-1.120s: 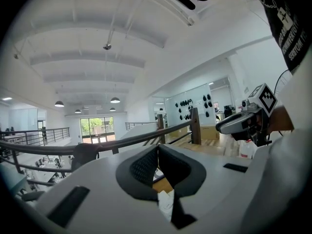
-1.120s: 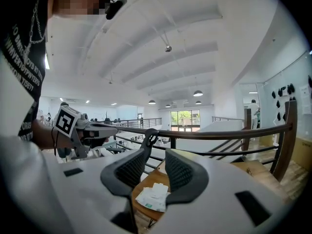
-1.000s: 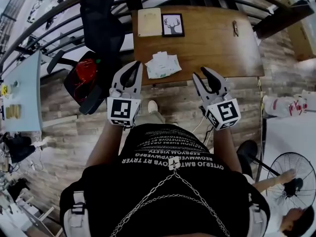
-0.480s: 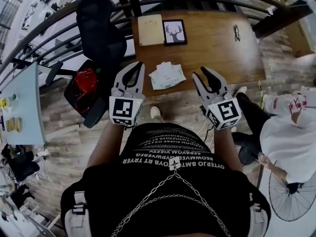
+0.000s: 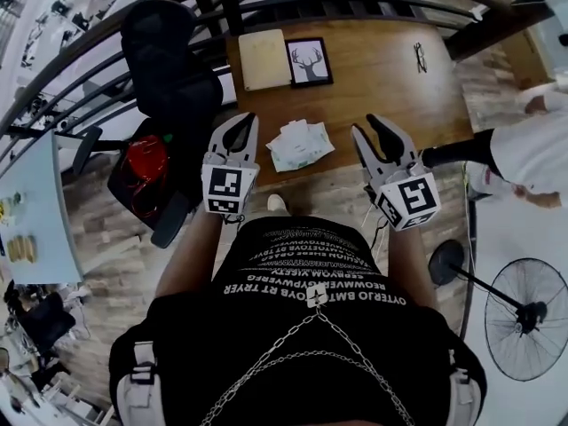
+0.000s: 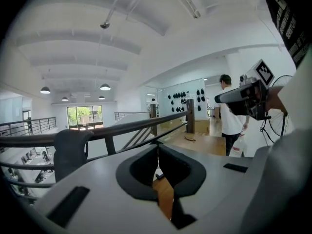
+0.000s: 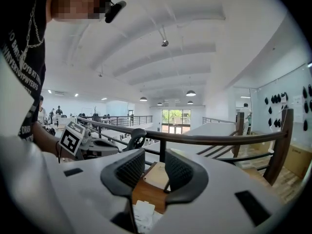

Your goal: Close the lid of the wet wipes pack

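The wet wipes pack [image 5: 299, 145], white with pale green, lies near the front edge of the brown wooden table [image 5: 382, 78]. It also shows low between the right jaws as a white pack [image 7: 144, 217]; whether its lid is up I cannot tell. My left gripper [image 5: 241, 121] hovers just left of the pack at the table's front left corner, its pads meeting and holding nothing [image 6: 157, 150]. My right gripper [image 5: 374, 130] hangs to the right of the pack over the front edge, jaws apart and empty [image 7: 155, 156].
Further back on the table are a beige board [image 5: 264, 59], a framed deer picture [image 5: 310, 61] and a pair of glasses [image 5: 419, 57]. A black office chair [image 5: 169, 60] and a red bag [image 5: 146, 162] stand at the left. At the right are a person in white [image 5: 532, 153] and a fan [image 5: 524, 318].
Both grippers have moved forward to the table's front edge, on either side of the pack. The person in white has walked from the lower right to the upper right.
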